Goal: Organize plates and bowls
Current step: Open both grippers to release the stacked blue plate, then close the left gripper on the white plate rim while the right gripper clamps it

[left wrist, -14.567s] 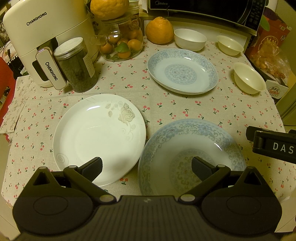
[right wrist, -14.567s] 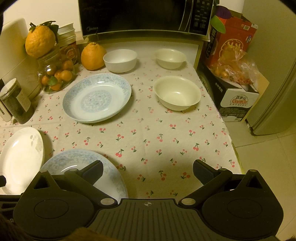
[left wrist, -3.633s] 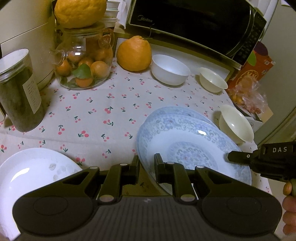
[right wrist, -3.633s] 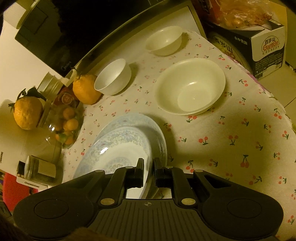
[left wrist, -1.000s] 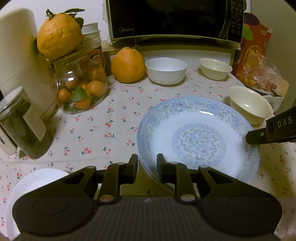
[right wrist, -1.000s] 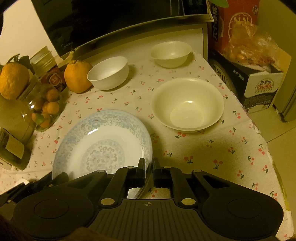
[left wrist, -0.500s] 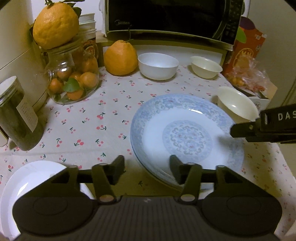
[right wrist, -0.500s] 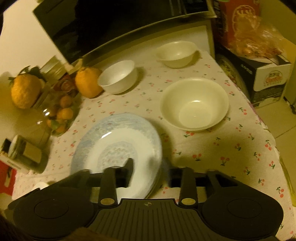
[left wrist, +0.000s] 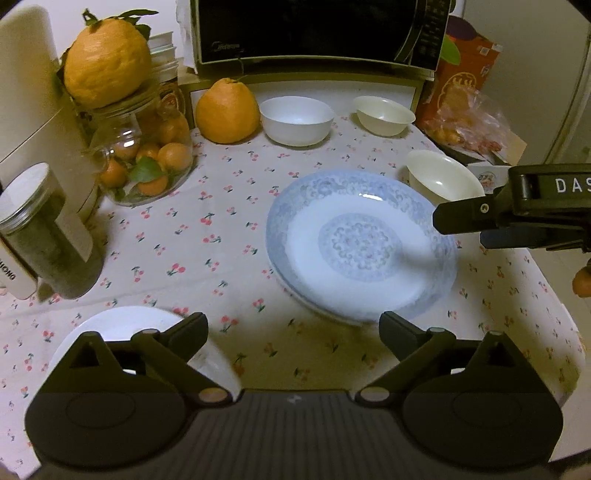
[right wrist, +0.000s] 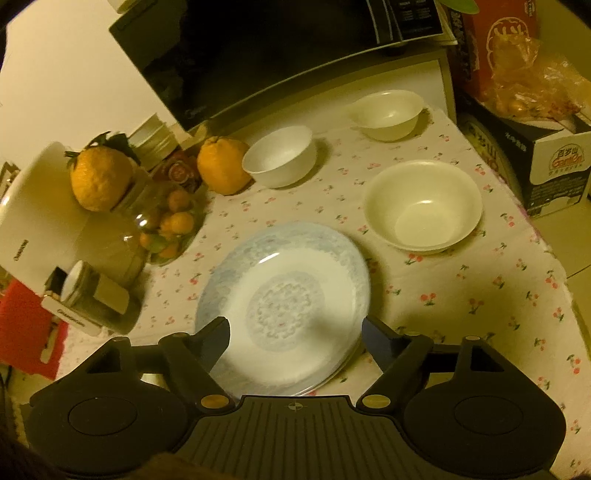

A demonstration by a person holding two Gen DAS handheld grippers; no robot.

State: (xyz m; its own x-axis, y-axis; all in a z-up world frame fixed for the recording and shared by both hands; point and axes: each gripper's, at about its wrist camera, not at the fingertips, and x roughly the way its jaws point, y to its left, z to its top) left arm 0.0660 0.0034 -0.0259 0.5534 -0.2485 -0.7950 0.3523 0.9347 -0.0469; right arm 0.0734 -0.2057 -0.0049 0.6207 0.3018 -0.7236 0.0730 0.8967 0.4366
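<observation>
Two blue-patterned plates [left wrist: 362,247] lie stacked on the cherry-print tablecloth; the stack also shows in the right wrist view [right wrist: 286,302]. My left gripper [left wrist: 291,328] is open and empty, just in front of the stack. My right gripper [right wrist: 295,334] is open and empty, hovering over the stack's near edge; it shows in the left wrist view [left wrist: 517,218] at the right. A white plate [left wrist: 122,328] lies at the near left. A large cream bowl [right wrist: 423,206], a white bowl [right wrist: 280,155] and a small cream bowl [right wrist: 388,114] stand behind.
A microwave [left wrist: 317,33] stands at the back. A glass jar of oranges [left wrist: 144,155], a large orange [left wrist: 227,110], a dark-filled jar [left wrist: 48,236] and a white appliance [left wrist: 26,96] crowd the left. A snack box [right wrist: 546,162] stands off the table's right edge.
Both grippers have opened and let go of the top blue plate, which now rests on the other one. Both have pulled back a little from it.
</observation>
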